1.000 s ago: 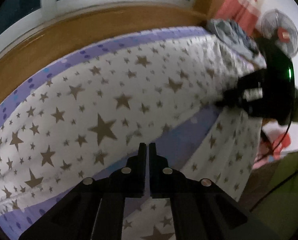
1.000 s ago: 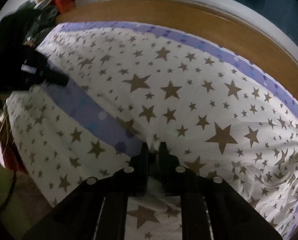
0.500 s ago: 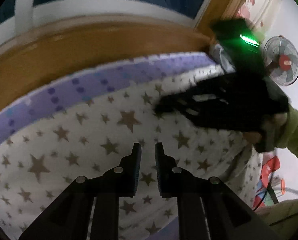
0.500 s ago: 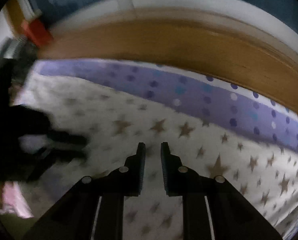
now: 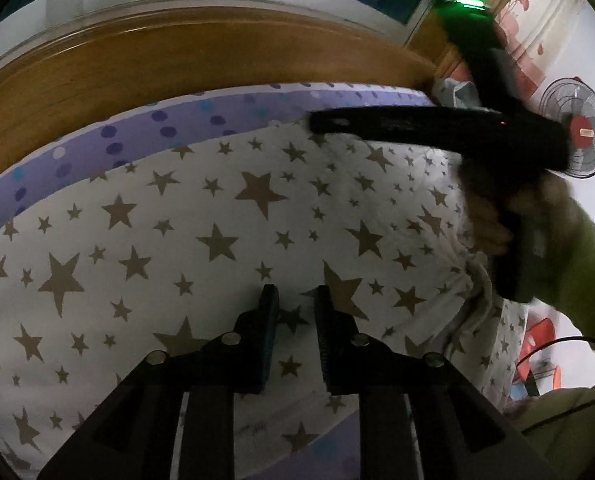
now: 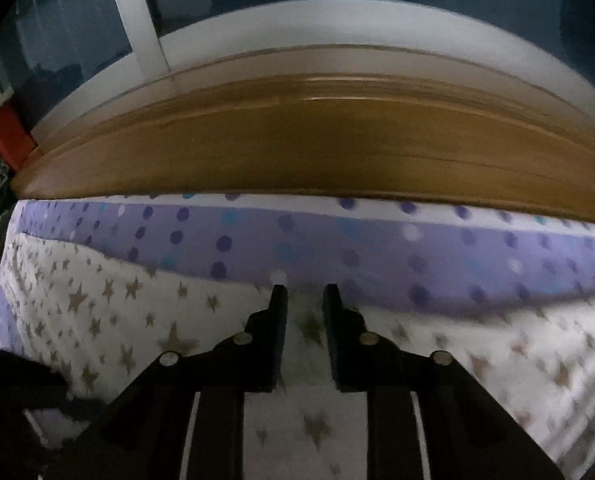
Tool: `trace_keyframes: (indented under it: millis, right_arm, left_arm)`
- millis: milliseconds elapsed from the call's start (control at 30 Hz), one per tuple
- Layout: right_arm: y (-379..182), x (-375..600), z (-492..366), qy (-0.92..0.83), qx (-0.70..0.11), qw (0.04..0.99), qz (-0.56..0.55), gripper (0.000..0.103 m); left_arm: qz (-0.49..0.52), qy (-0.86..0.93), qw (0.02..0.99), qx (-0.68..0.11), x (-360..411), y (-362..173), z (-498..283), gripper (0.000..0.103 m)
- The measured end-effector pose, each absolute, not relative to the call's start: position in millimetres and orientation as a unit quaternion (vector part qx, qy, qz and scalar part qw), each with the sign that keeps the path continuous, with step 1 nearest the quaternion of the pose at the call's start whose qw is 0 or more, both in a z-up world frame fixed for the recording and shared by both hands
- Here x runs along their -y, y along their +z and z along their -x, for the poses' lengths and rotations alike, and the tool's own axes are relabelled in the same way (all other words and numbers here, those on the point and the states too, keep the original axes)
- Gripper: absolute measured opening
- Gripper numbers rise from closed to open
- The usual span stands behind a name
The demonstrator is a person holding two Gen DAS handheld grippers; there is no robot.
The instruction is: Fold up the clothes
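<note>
A white cloth with brown stars lies spread over a purple dotted sheet on the bed. My left gripper hovers over the cloth's near part, open, nothing between its fingers. In the left wrist view my right gripper reaches across from the right, seen side-on above the cloth's far edge, held by a hand in a green sleeve. The right wrist view shows the right gripper open at the boundary between the starred cloth and the purple sheet, empty.
A wooden headboard runs behind the bed, with a white window frame above it. A fan stands at the right. A red object and dark clothes sit at the far left corner.
Both grippers let go of the cloth, opened, and moved forward toward the headboard. The cloth's folded-over part now lies flat, covering the purple strip seen earlier.
</note>
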State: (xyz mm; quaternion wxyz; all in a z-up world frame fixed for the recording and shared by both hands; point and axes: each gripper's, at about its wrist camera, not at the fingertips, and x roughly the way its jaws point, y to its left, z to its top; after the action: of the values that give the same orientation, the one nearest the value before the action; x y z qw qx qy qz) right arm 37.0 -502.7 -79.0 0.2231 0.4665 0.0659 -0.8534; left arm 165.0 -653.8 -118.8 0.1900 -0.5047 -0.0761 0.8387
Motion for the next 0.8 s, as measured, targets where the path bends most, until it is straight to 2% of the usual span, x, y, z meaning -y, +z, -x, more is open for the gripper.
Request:
trace_keyframes:
  millis: [233, 400, 667, 800]
  right_arm:
    - [-63.7, 450.8, -109.6, -0.844, -0.025, 0.204, -0.496, 0.019]
    - [-85.2, 448.7, -145.5, -0.837, -0.051, 0.203, -0.505, 0.019]
    - [-98.8, 455.4, -187.8, -0.855, -0.141, 0.182, -0.464, 0.021]
    - [-96.7, 450.7, -188.6, -0.85, -0.125, 0.183, -0.478, 0.022]
  left_arm:
    - [0.508, 0.843, 0.168, 0.055, 645.9, -115.4, -168.3, 0.026]
    - [0.508, 0.847, 0.151, 0.035, 640.9, -114.3, -171.7, 0.027]
    - [0.496, 0.857, 0.135, 0.019, 637.5, -114.7, -175.5, 0.027]
    - [0.489, 0.863, 0.128, 0.006, 634.3, -115.2, -178.0, 0.027]
